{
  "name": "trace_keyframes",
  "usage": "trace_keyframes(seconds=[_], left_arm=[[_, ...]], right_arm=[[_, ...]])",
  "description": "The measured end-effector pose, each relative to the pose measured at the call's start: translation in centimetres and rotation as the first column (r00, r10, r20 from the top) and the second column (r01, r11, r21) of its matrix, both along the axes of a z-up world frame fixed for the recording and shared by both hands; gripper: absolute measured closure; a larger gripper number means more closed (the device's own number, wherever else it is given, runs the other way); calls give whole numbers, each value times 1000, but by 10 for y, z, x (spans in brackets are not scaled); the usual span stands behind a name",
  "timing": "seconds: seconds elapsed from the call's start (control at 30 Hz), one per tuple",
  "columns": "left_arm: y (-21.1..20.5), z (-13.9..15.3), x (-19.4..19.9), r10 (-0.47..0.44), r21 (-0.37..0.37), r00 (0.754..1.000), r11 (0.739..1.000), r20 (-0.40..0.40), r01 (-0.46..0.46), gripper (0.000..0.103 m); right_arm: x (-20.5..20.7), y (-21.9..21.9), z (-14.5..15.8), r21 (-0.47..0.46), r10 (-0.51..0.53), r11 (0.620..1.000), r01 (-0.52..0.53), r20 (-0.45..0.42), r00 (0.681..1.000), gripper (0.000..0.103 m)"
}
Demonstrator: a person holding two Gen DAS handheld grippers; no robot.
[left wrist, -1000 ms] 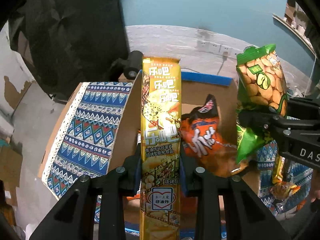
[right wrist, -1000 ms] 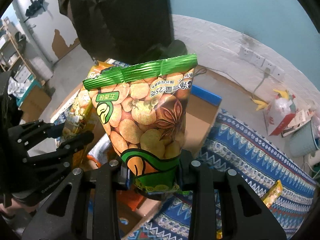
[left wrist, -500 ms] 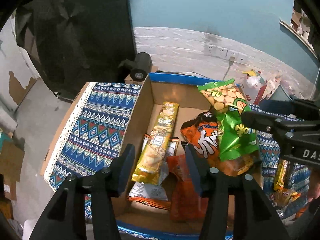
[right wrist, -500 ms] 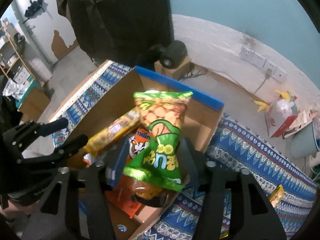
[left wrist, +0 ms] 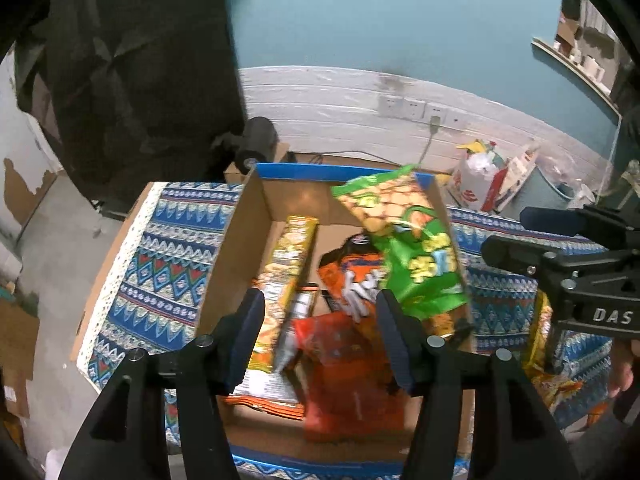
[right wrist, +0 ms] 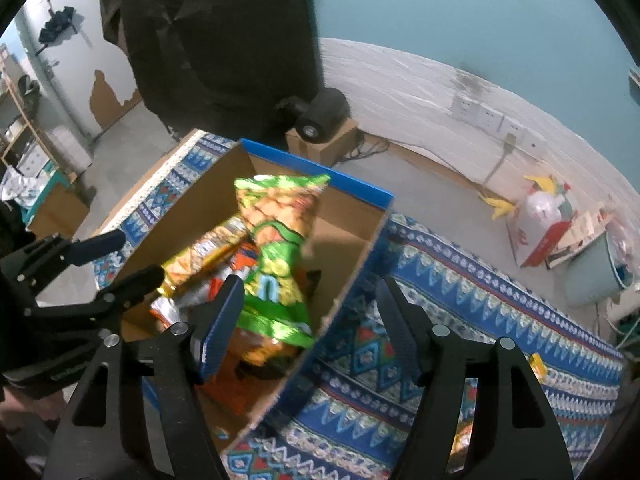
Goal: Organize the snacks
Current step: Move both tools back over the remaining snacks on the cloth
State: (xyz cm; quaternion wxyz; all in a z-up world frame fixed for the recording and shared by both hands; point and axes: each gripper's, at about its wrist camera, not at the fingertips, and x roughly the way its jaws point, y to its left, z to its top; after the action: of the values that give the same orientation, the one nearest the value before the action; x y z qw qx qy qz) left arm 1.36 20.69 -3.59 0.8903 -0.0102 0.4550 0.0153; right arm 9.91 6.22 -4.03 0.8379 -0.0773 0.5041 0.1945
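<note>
Boxed snacks [left wrist: 404, 248] below empty tools [left wrist: 320, 332].

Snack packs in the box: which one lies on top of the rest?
The green bag, printed with beans. It leans over the orange bag; the long yellow pack lies beside them along the box's left wall.
</note>
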Motion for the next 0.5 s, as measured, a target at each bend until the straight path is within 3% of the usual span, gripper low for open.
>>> trace_keyframes(seconds=[0.5], left_arm=[[-82,5,-6,-192,21,981,981,0,191,43]], right_arm=[[-31,-86,-7,-79,-111,991,108,-33,993,28]])
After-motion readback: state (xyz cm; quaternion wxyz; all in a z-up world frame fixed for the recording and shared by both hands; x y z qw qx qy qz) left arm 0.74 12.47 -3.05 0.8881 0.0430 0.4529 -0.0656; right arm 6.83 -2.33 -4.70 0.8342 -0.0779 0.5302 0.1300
